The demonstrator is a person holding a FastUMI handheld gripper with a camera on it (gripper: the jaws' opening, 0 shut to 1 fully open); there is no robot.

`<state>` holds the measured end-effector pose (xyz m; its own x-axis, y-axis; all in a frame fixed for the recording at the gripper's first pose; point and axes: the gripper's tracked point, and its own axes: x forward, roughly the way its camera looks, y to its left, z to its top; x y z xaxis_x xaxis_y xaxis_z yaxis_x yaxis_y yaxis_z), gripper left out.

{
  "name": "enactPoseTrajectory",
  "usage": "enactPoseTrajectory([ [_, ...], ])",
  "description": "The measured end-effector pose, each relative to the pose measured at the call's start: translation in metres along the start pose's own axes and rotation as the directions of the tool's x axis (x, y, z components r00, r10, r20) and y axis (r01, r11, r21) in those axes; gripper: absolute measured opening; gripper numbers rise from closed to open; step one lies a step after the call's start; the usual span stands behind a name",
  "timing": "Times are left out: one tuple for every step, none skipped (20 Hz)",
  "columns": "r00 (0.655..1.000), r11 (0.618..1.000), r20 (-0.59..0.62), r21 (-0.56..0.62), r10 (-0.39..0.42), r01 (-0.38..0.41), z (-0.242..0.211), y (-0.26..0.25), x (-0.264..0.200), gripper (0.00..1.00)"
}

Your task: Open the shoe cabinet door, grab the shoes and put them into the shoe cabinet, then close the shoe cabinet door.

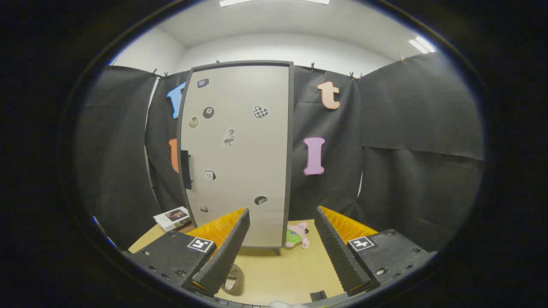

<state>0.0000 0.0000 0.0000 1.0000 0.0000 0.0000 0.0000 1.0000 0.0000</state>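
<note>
The cabinet [237,154] stands upright straight ahead of the fingers [282,248], beyond their tips, its long axis vertical and its door closed. The dark handle [186,169] sits on the door's left edge, up and to the left of the left finger, so opening likely calls for a reach that way. The fingers are spread wide with nothing between them but bare counter [274,273]. One shoe [234,280] lies low beside the left finger, partly hidden by it. A pink and green toy [297,236] rests at the cabinet's foot, between the fingertips. A booklet [173,218] lies left of the cabinet. Door stickers are too small to read.
</note>
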Motion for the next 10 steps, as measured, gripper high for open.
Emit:
enactPoseTrajectory([
  [1.000, 1.000, -0.001, -0.004, 0.000, 0.000, 0.000, 0.002, 0.001, 1.00],
  [1.000, 1.000, -0.002, -0.009, 0.000, 0.000, 0.000, 0.003, 0.002, 1.00],
  [1.000, 1.000, 0.001, -0.010, -0.001, 0.001, 0.000, 0.004, 0.002, 1.00],
  [1.000, 1.000, 0.001, -0.011, 0.000, 0.000, 0.001, 0.006, 0.002, 1.00],
  [1.000, 1.000, 0.001, -0.011, 0.001, -0.001, 0.000, 0.009, 0.002, 1.00],
  [1.000, 1.000, 0.002, -0.012, 0.002, -0.002, 0.001, 0.011, 0.002, 1.00],
  [1.000, 1.000, 0.002, -0.013, 0.004, -0.004, 0.000, 0.013, 0.002, 1.00],
  [1.000, 1.000, 0.000, -0.015, 0.004, -0.004, 0.000, 0.015, 0.003, 1.00],
  [1.000, 1.000, 0.000, -0.016, 0.004, -0.004, 0.000, 0.017, 0.005, 1.00],
  [1.000, 1.000, -0.003, -0.015, 0.001, -0.001, 0.000, 0.019, 0.005, 1.00],
])
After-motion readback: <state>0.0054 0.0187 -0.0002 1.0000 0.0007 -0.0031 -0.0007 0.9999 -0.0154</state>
